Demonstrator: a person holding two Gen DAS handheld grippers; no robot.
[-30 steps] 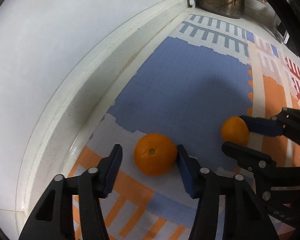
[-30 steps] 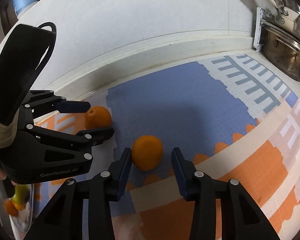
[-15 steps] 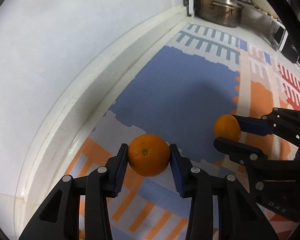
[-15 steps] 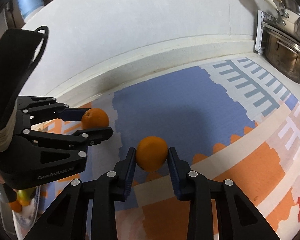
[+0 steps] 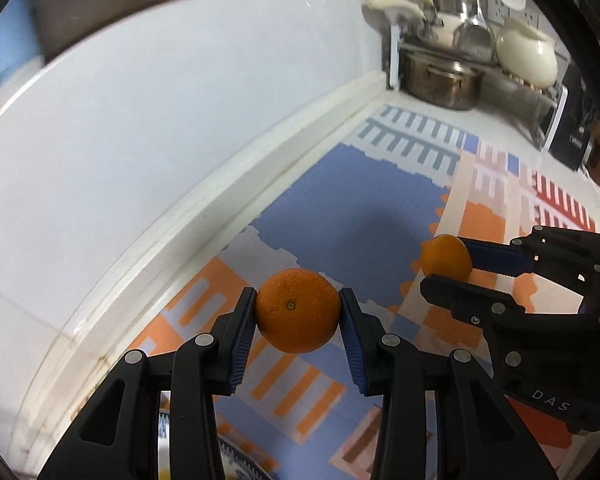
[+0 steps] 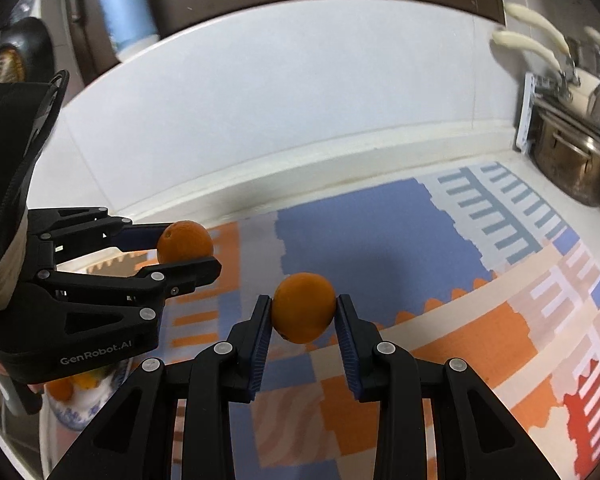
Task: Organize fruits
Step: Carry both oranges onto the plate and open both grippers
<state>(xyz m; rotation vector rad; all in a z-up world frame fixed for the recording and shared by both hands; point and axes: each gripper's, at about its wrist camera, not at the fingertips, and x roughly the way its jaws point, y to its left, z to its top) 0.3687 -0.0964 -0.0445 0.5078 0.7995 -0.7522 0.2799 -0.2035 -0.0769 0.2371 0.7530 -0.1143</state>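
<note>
I had each gripper's jaws clamped across an orange, the left gripper (image 5: 298,316) on the larger orange (image 5: 298,311) and the right gripper (image 6: 303,316) on the smaller orange (image 6: 303,307), both clear of the patterned mat (image 5: 351,204) so I could carry them toward the plate (image 6: 78,414).

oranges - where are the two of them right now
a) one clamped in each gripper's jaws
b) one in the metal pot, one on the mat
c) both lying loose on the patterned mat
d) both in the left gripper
a: the left gripper has its jaws pressed on one orange, and the right gripper clamps the other orange, both clear of the mat.
</note>
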